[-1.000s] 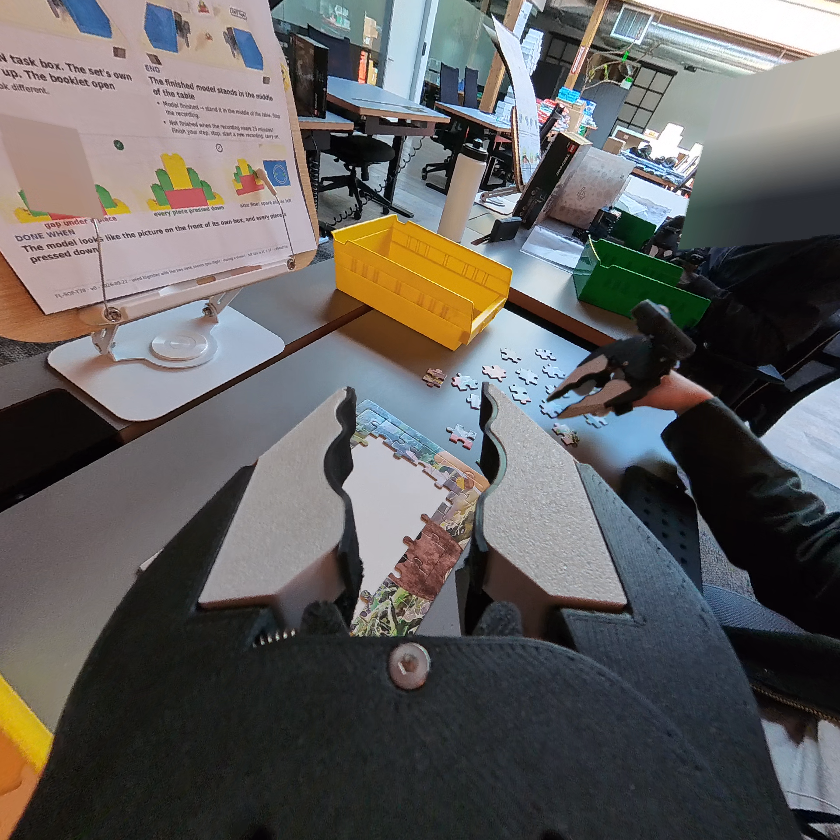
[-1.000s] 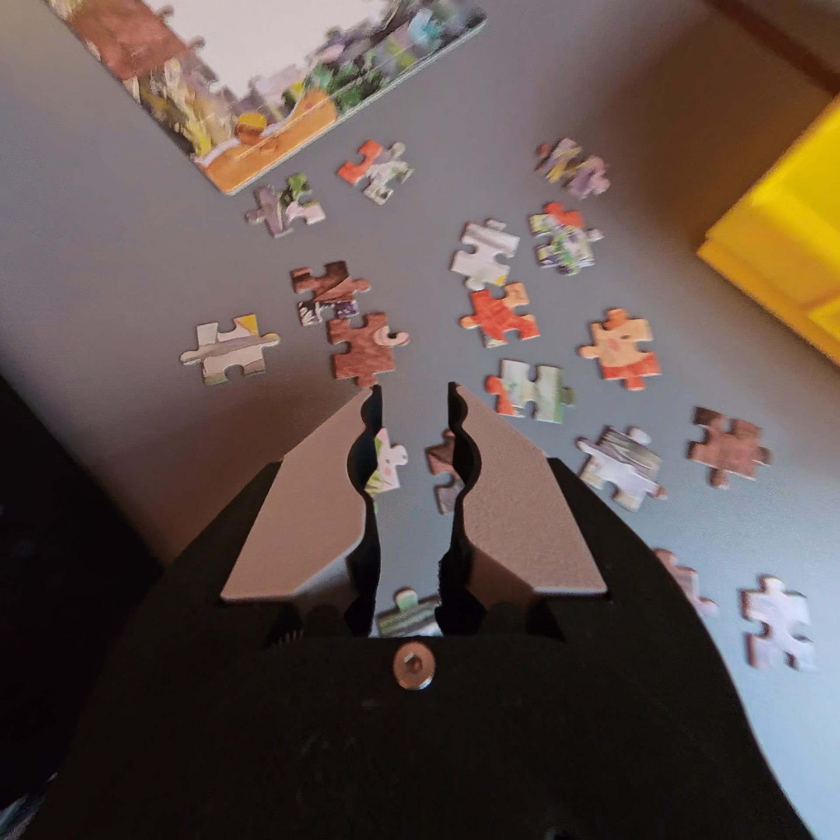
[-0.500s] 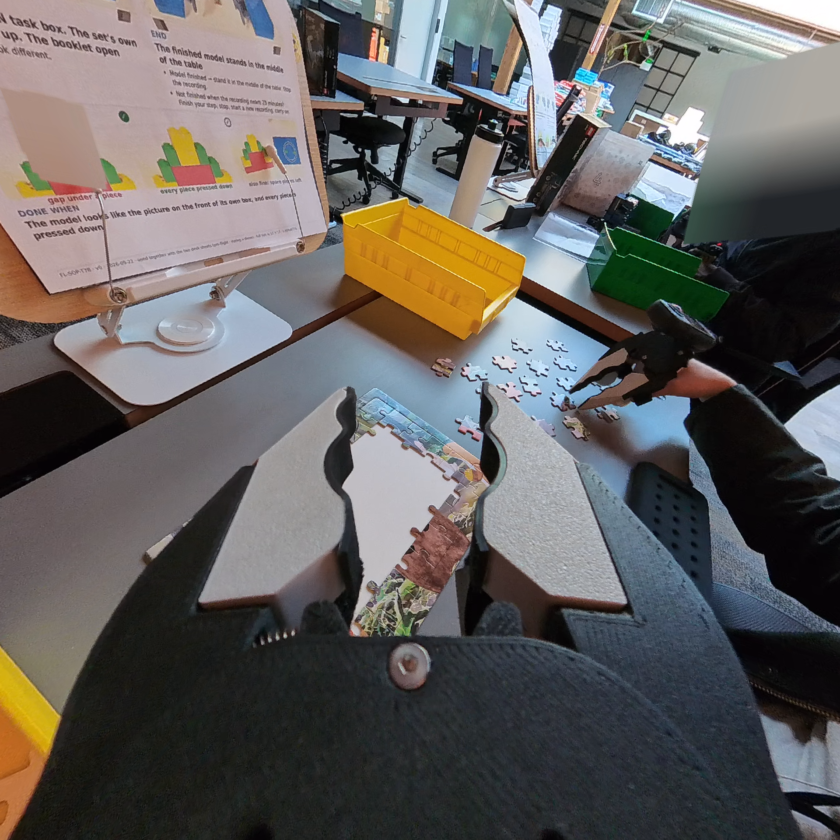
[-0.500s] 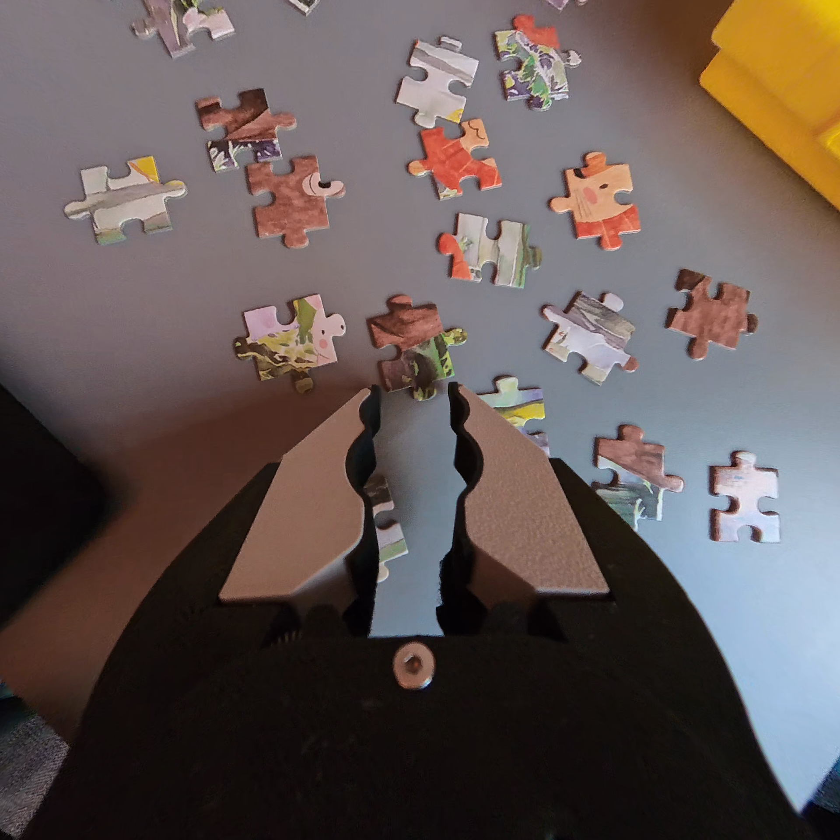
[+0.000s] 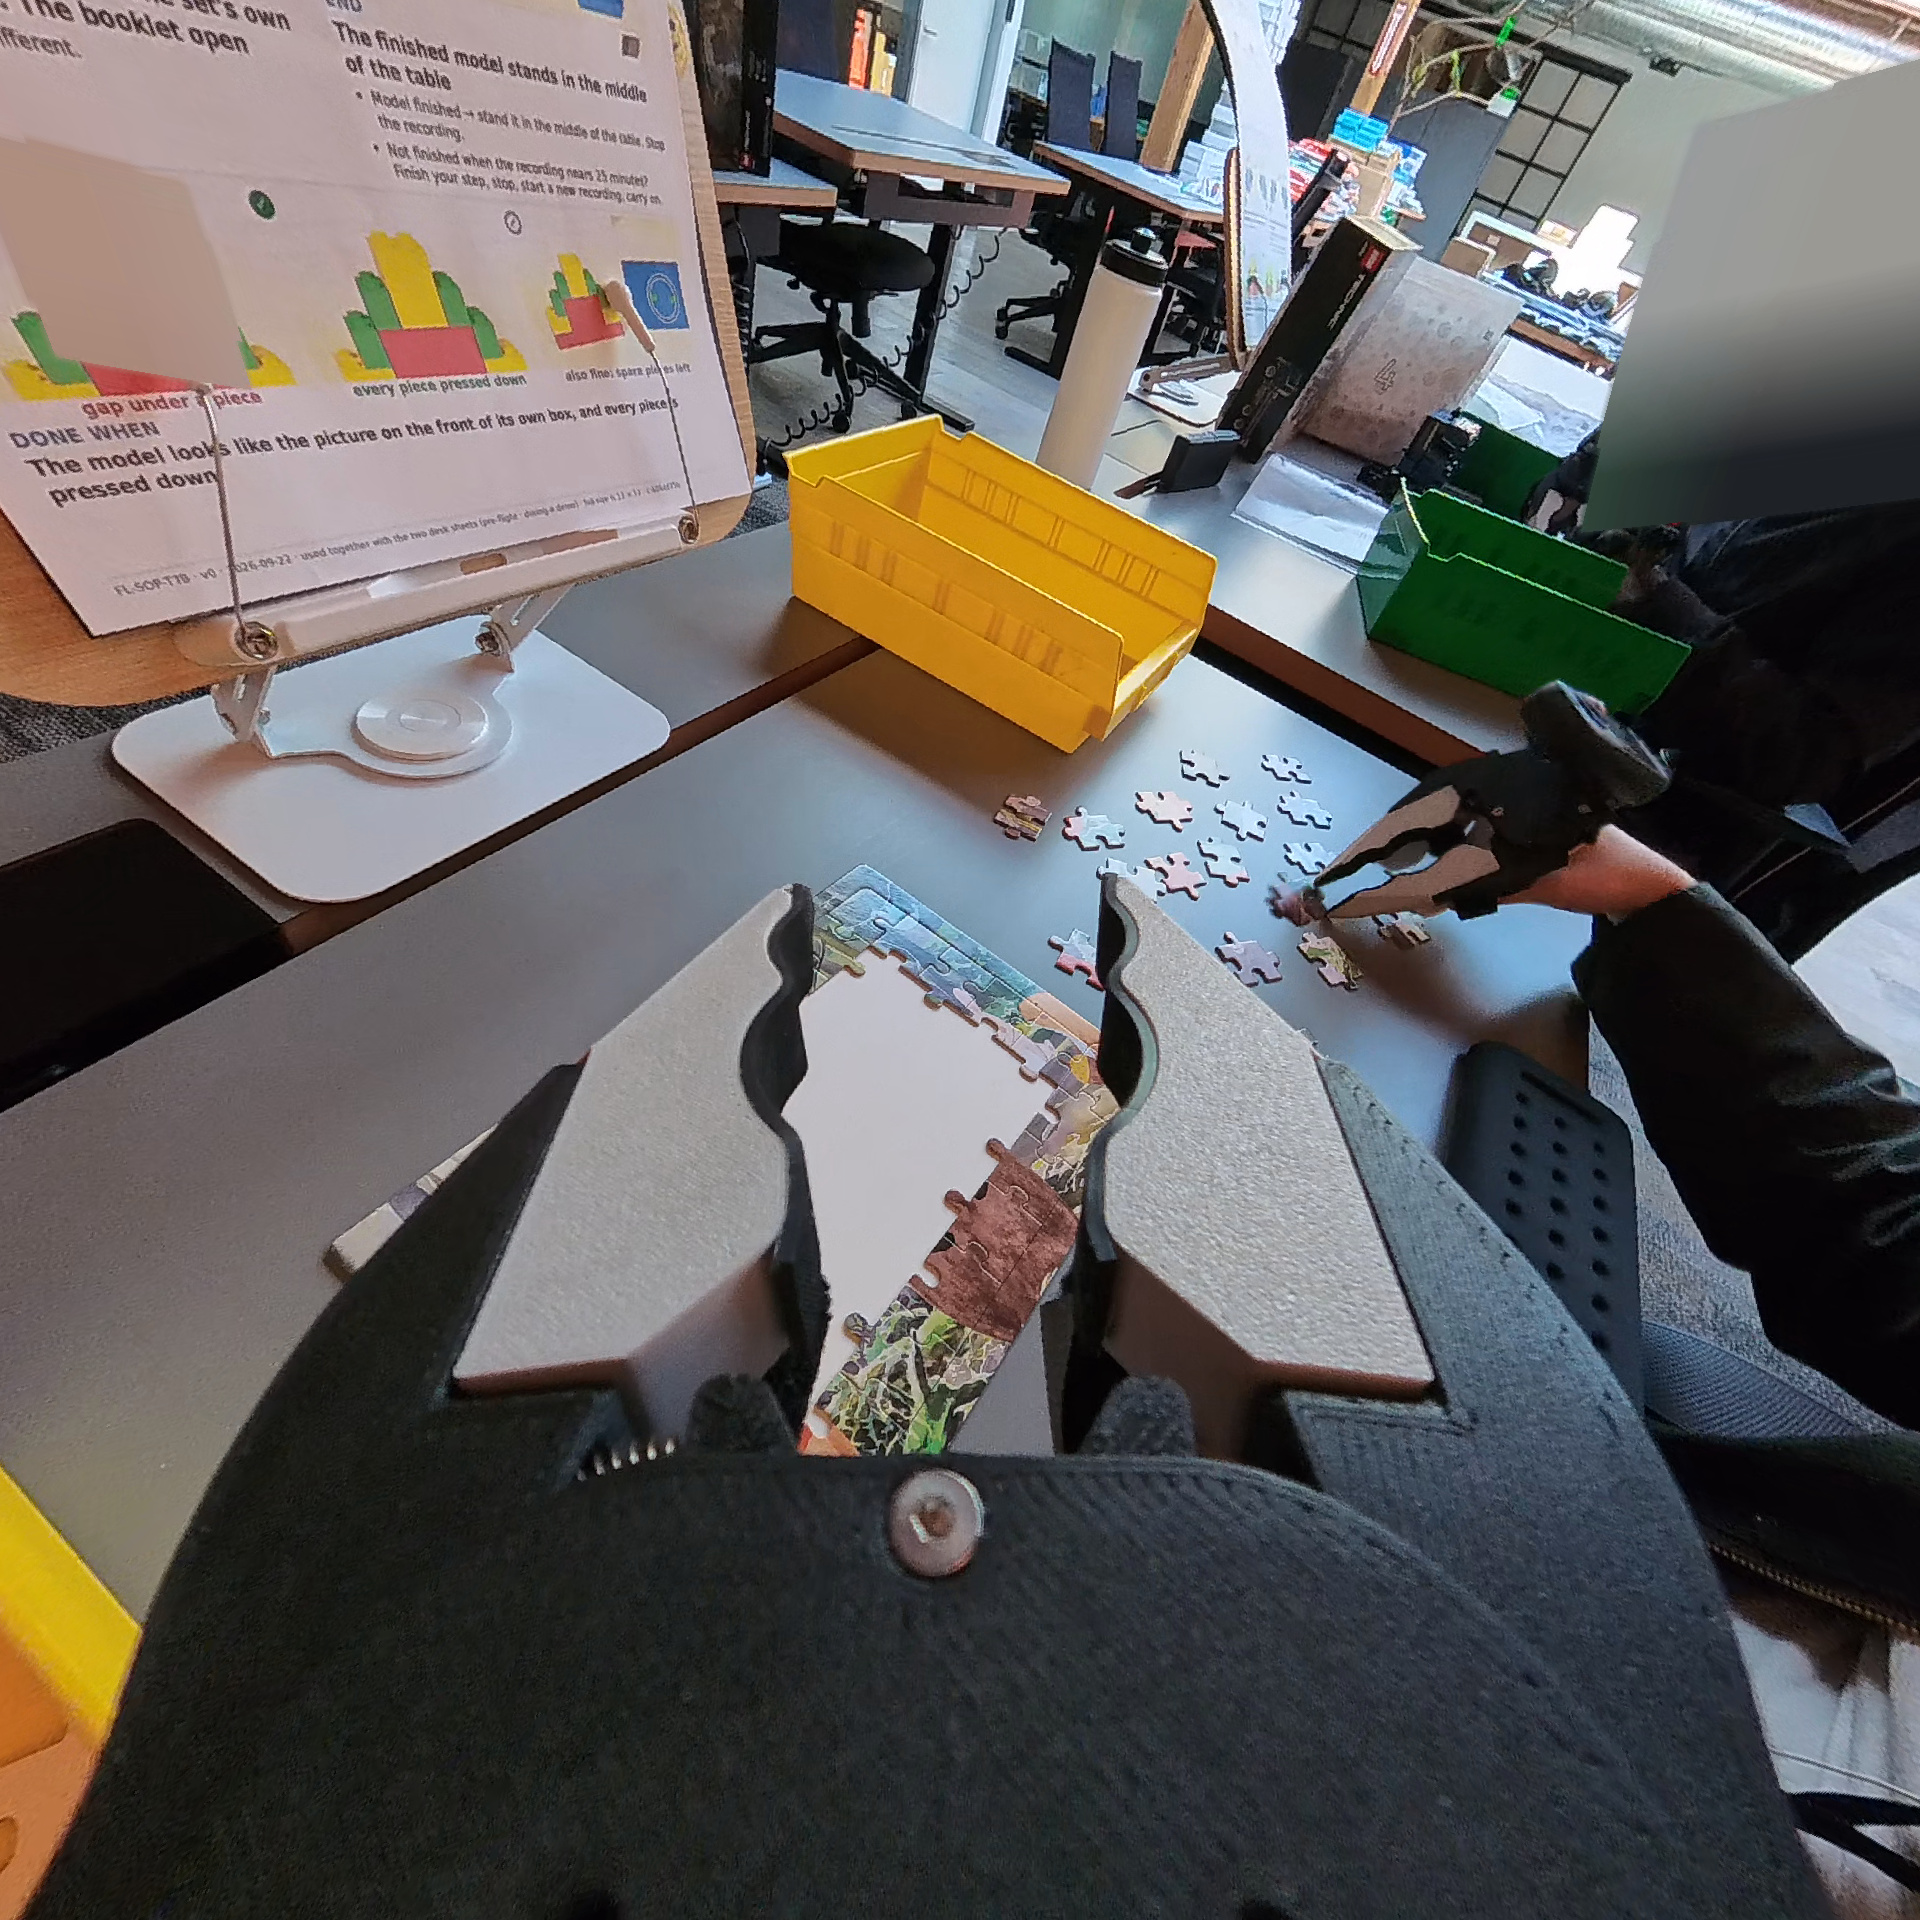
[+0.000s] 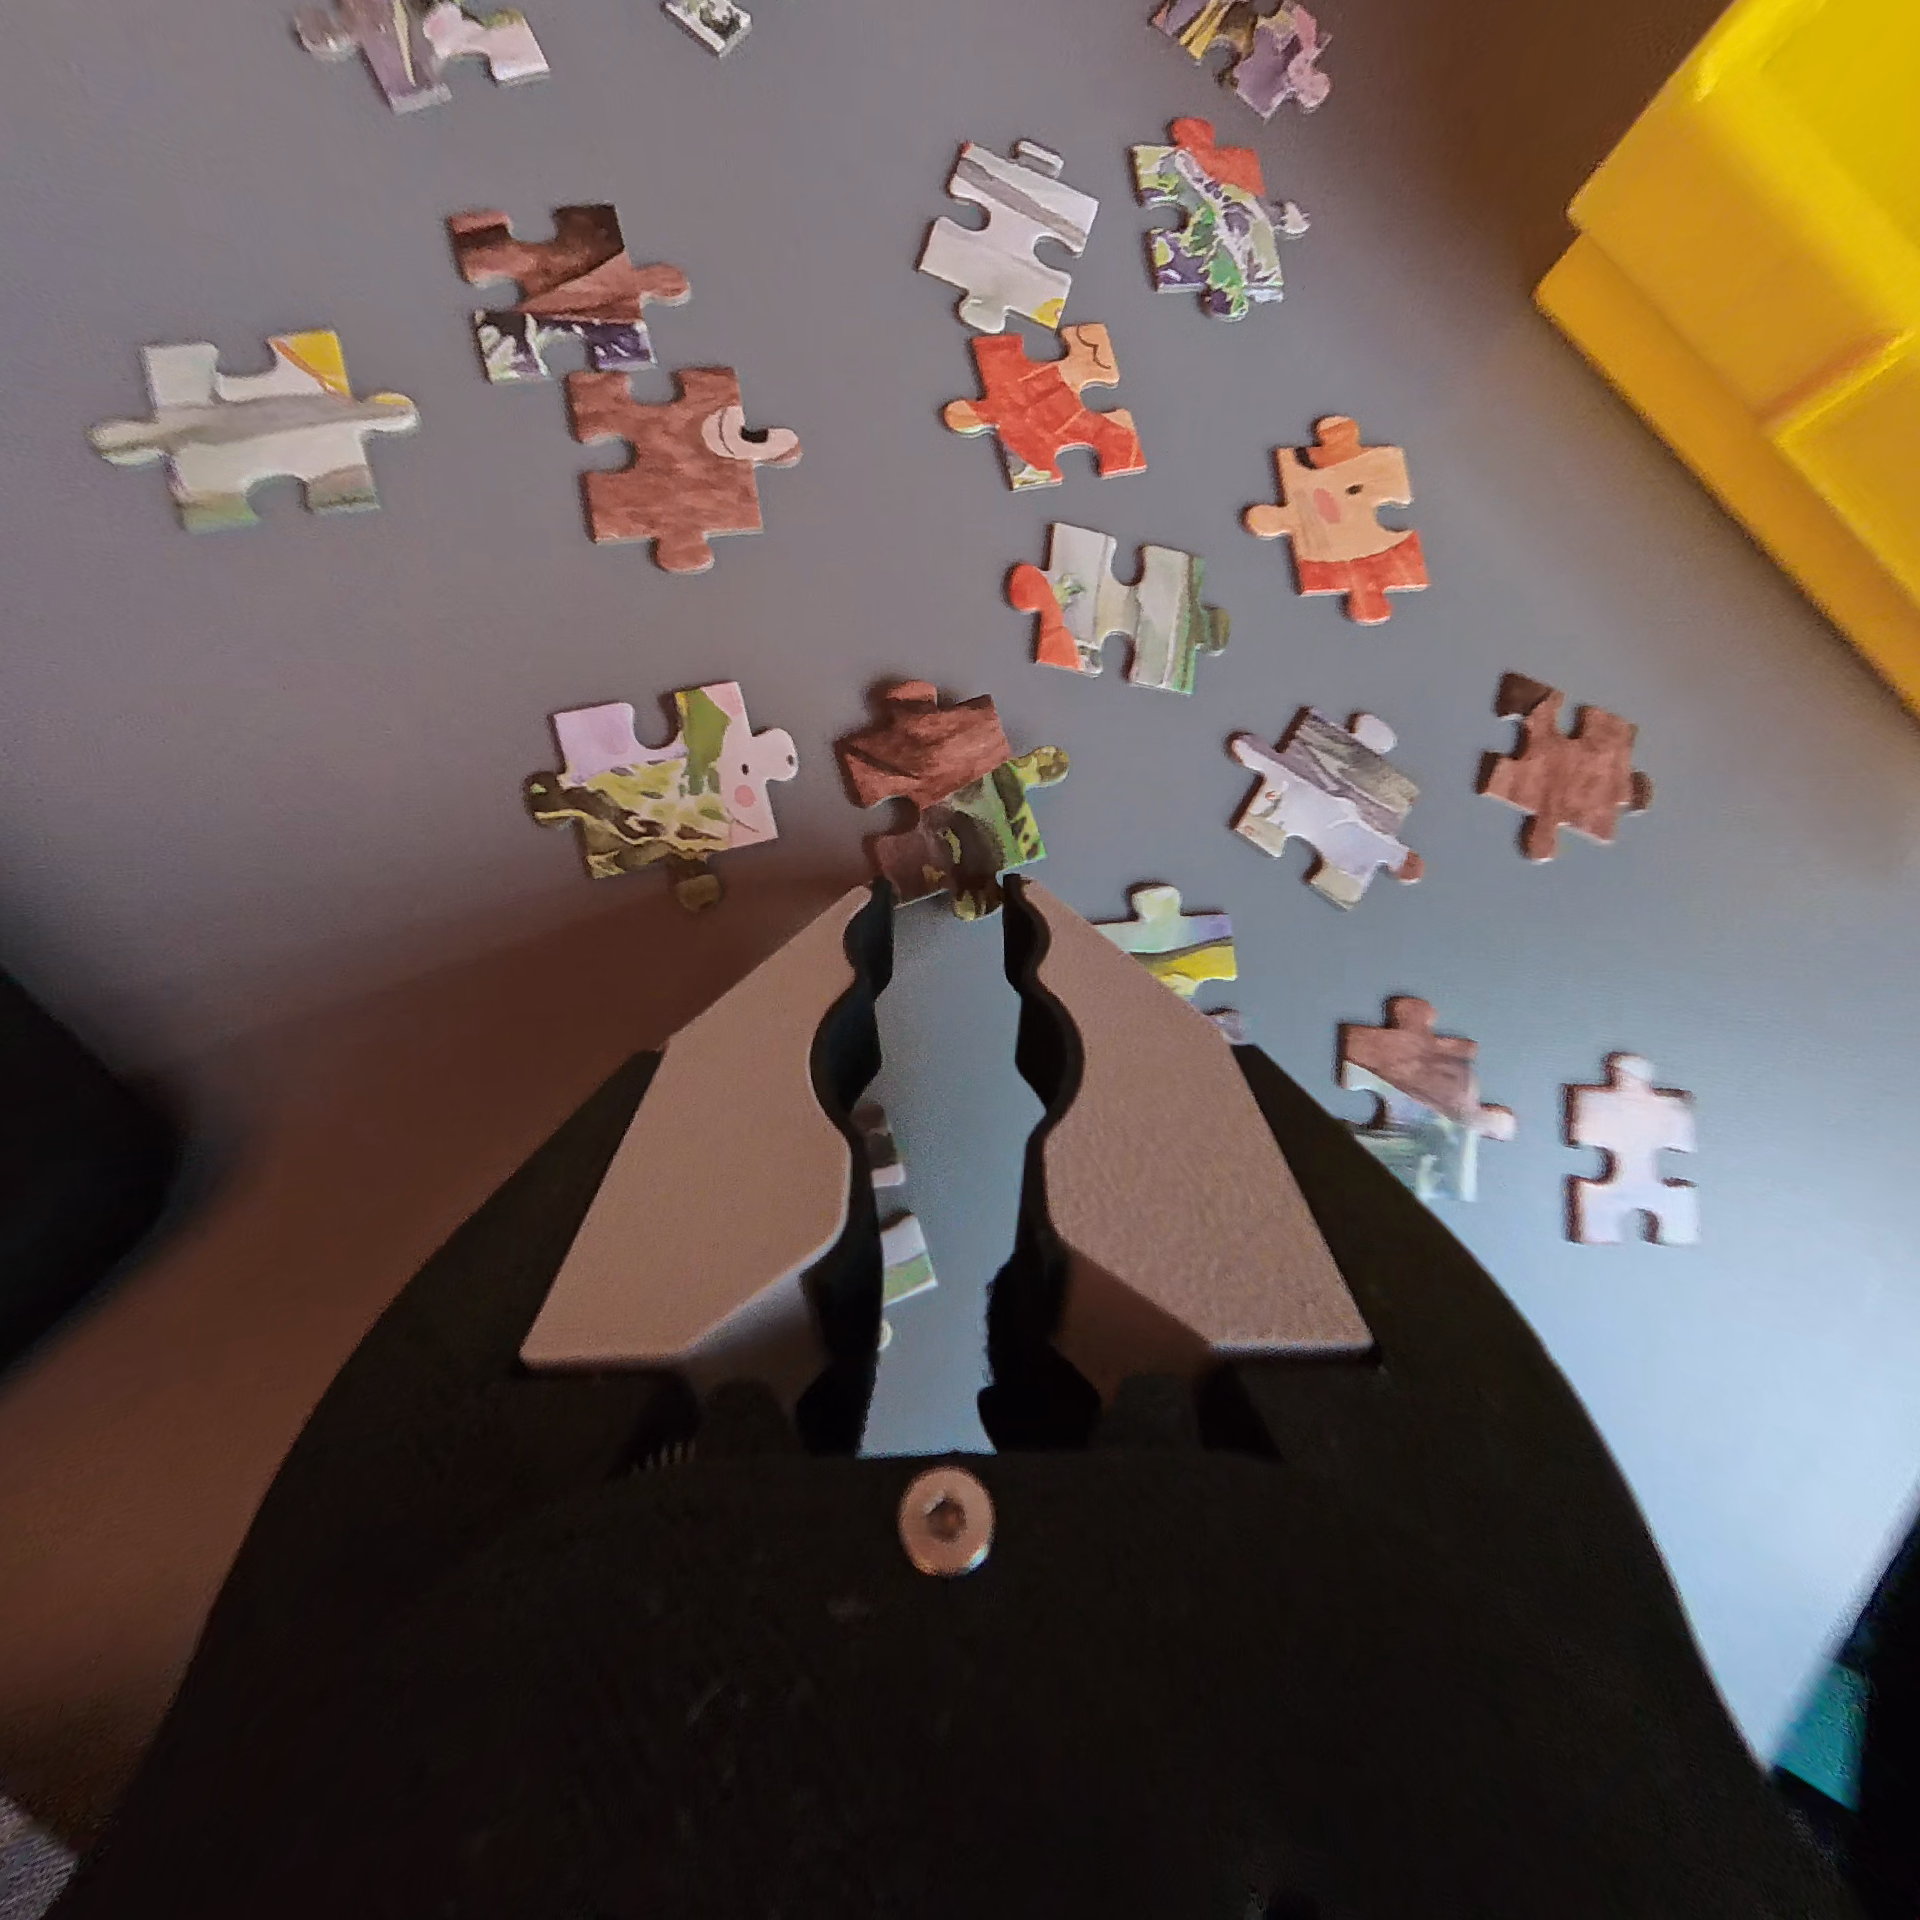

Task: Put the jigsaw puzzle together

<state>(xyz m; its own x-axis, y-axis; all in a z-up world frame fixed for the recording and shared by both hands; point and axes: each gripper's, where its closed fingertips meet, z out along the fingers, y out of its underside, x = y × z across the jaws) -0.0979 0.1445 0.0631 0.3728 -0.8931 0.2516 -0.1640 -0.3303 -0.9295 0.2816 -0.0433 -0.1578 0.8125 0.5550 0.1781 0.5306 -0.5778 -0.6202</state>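
The partly built jigsaw (image 5: 997, 1236) lies on the grey table, its border joined around a bare white middle. My left gripper (image 5: 951, 894) is open and empty, held above it. Several loose pieces (image 5: 1195, 831) lie to the right of it. My right gripper (image 6: 943, 883) is closed at the tips on the lower edge of a brown-and-green piece (image 6: 940, 774), which sits tilted among the loose pieces (image 6: 675, 468). In the left wrist view the right gripper (image 5: 1311, 902) reaches in low from the right, with the piece at its tips.
A yellow bin (image 5: 987, 582) stands behind the loose pieces, also in the right wrist view (image 6: 1766, 312). A green bin (image 5: 1507, 613) is at the far right. A document stand (image 5: 343, 291) on a white base stands at the back left. A person's dark sleeve (image 5: 1745, 1122) crosses the right. The gap from one gripper's tips to the other's is roughly 50 centimetres. The partly built jigsaw (image 5: 997, 1236) is closer to my left gripper, around 25 centimetres from its tips; the right tips are 35 centimetres off.
My right gripper has moved down over the loose pieces and narrowed its jaws onto the brown-and-green piece, which now tilts. The left gripper has stayed open above the jigsaw.
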